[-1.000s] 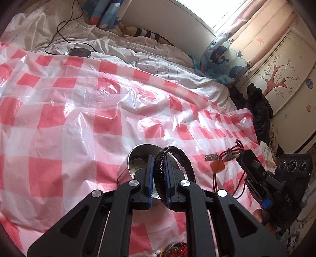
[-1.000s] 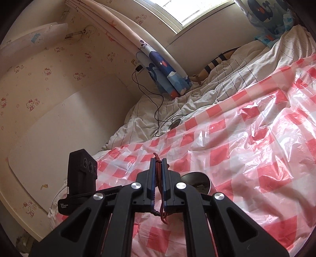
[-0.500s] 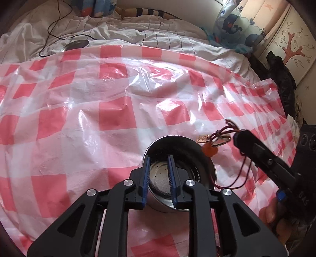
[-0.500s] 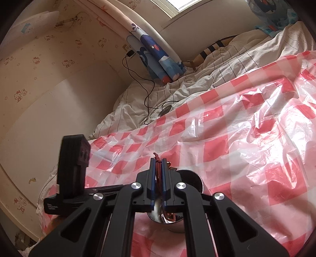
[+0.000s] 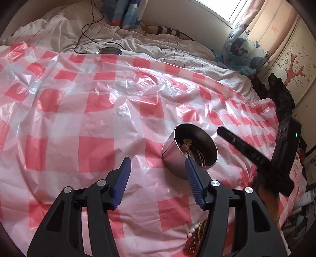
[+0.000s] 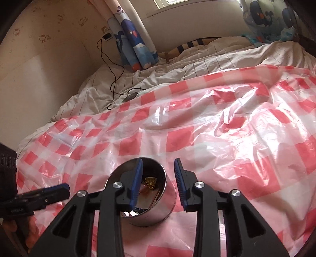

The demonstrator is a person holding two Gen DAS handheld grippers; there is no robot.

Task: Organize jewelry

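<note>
Your bed (image 5: 177,57) wears a rumpled white striped sheet; the red-checked plastic sheet (image 5: 98,122) covers it. On the plastic: steel cup (image 5: 177,158), beaded jewelry pile (image 5: 194,239). Round disc (image 5: 109,50) with cable on the bedsheet.

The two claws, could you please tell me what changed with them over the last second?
Both let go: the left claw released its black bracelet and the right claw its red cord necklace into the steel tin. Both now stand open. The tin and checked sheet stayed put.

A pink-checked plastic sheet (image 5: 83,110) covers the bed. Whale-print curtains (image 6: 134,39) hang upper left by a bright window (image 6: 189,2). The wallpaper (image 6: 43,37) perhaps shows cartoon cats.
</note>
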